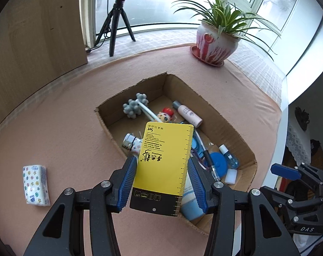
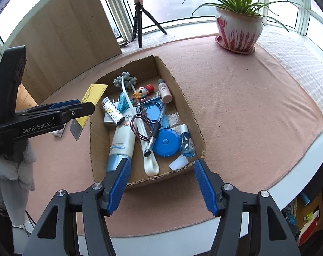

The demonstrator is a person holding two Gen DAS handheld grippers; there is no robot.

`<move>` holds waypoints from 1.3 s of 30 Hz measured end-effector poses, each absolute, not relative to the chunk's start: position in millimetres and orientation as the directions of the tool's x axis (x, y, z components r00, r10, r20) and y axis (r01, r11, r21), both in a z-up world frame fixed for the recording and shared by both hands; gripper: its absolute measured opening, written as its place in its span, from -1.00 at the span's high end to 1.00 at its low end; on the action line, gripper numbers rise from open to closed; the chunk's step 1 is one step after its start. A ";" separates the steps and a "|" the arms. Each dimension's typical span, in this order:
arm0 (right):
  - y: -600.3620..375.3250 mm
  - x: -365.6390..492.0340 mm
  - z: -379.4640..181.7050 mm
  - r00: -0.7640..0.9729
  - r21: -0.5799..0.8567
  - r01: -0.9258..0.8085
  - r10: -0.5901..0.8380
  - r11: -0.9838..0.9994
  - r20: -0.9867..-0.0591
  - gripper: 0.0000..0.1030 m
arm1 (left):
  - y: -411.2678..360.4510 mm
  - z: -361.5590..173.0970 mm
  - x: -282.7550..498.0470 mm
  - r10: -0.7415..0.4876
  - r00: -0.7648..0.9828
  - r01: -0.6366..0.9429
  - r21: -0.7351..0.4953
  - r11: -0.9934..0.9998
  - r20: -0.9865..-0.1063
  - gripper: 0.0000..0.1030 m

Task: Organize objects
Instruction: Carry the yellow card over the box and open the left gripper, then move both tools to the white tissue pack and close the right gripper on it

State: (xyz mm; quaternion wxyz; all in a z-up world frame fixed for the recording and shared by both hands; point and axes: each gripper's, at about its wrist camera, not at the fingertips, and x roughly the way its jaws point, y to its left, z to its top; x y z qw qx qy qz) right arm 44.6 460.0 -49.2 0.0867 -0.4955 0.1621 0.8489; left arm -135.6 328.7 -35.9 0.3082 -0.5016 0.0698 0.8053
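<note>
Clamping a yellow ruler card [image 1: 164, 164] reading "Set", left gripper [image 1: 161, 179]; right gripper [image 2: 161, 183] fingers apart

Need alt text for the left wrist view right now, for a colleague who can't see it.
The left gripper clamps a flat yellow-and-black ruler card above an open cardboard box of small items on a pink tablecloth. A white patterned tissue pack lies left of it.

- Cardboard box [image 2: 189, 111]: raw corrugated, matt, ragged edges.
- Cloth under box [image 2: 247, 106]: pink, napped.
- Card [image 1: 163, 166] over box: glossy yellow plastic.
- Pot [image 2: 239, 28] beyond box: glazed ceramic.
</note>
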 end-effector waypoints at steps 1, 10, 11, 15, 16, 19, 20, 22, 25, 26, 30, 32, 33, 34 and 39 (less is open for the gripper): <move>462.8 46.2 -49.7 -0.493 0.190 -0.313 -0.012 -0.931 -0.870 -0.13 | 336.7 -36.4 -136.6 0.429 -0.303 -0.574 -0.197 -0.795 -0.851 -0.04; 484.1 55.6 -53.6 -0.485 0.192 -0.349 0.001 -0.917 -0.875 -0.13 | 383.4 -40.3 -143.2 0.452 -0.279 -0.610 -0.207 -0.765 -0.847 -0.04; 485.8 56.6 -53.7 -0.484 0.190 -0.352 0.005 -0.917 -0.875 -0.13 | 385.7 -41.0 -143.8 0.452 -0.278 -0.611 -0.207 -0.764 -0.847 -0.03; 494.2 59.2 -54.2 -0.481 0.185 -0.366 0.015 -0.912 -0.877 -0.13 | 397.5 -43.8 -147.1 0.456 -0.277 -0.611 -0.211 -0.763 -0.846 -0.04; 496.1 59.9 -54.5 -0.480 0.185 -0.369 0.016 -0.911 -0.877 -0.13 | 400.3 -44.8 -147.7 0.465 -0.273 -0.613 -0.220 -0.759 -0.842 -0.04; 498.7 61.2 -56.0 -0.477 0.186 -0.373 0.015 -0.909 -0.879 -0.13 | 406.3 -49.5 -149.0 0.452 -0.279 -0.601 -0.213 -0.771 -0.847 -0.61; 498.4 61.2 -56.0 -0.476 0.187 -0.372 0.014 -0.909 -0.879 -0.13 | 406.7 -50.3 -149.4 0.450 -0.286 -0.596 -0.210 -0.775 -0.846 -0.64; 497.4 60.8 -55.9 -0.478 0.189 -0.367 0.011 -0.911 -0.878 -0.14 | 405.7 -51.1 -150.3 0.445 -0.288 -0.588 -0.211 -0.781 -0.848 -0.64; 495.0 59.7 -55.7 -0.480 0.191 -0.360 0.005 -0.913 -0.878 -0.14 | 399.6 -50.0 -150.0 0.436 -0.299 -0.578 -0.203 -0.791 -0.849 -0.64; 493.9 58.9 -55.9 -0.480 0.193 -0.358 0.002 -0.913 -0.878 -0.14 | 395.7 -49.0 -149.3 0.434 -0.306 -0.572 -0.201 -0.795 -0.848 -0.64; 487.2 55.3 -56.3 -0.480 0.201 -0.348 -0.010 -0.916 -0.877 -0.14 | 374.1 -46.2 -147.7 0.422 -0.326 -0.542 -0.199 -0.817 -0.846 -0.64; 480.7 51.4 -55.9 -0.481 0.204 -0.336 -0.018 -0.920 -0.876 -0.14 | 361.0 -46.1 -146.2 0.412 -0.335 -0.526 -0.194 -0.828 -0.847 -0.64; 477.5 49.3 -55.5 -0.483 0.205 -0.330 -0.022 -0.921 -0.875 -0.14 | 353.5 -46.2 -145.5 0.405 -0.340 -0.517 -0.191 -0.834 -0.849 -0.64; 472.7 46.5 -54.9 -0.485 0.208 -0.319 -0.029 -0.925 -0.874 -0.14 | 344.3 -46.1 -144.4 0.398 -0.345 -0.506 -0.188 -0.842 -0.850 -0.64; 448.1 33.4 -53.3 -0.486 0.213 -0.266 -0.060 -0.940 -0.872 -0.14 | 291.1 -46.2 -138.0 0.363 -0.373 -0.420 -0.193 -0.887 -0.854 -0.64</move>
